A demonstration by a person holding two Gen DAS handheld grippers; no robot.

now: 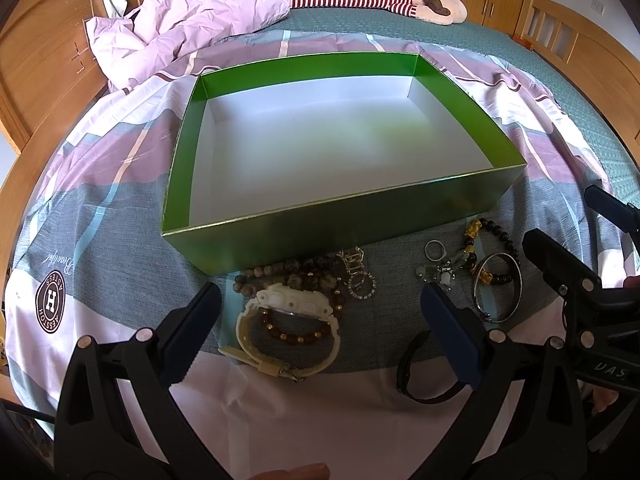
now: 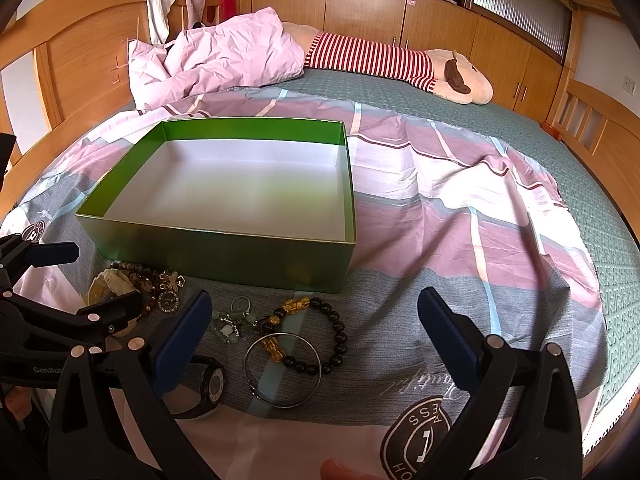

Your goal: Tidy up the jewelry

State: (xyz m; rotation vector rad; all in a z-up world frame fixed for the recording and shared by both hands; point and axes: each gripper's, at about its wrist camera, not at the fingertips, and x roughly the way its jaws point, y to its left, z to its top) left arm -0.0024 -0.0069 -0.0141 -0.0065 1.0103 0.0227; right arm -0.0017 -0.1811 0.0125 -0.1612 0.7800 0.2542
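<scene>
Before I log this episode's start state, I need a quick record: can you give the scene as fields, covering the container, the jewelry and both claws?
surface: bed with patterned sheet
container: green box, open top, nothing visible inside
jewelry location: all on the sheet in front of the box, none in it
white watch: between the left claw's fingers, not gripped
black bead bracelet: overlaps the silver bangle
black watch: near the sheet's front edge
left claw: open, empty
right claw: open, empty
</scene>
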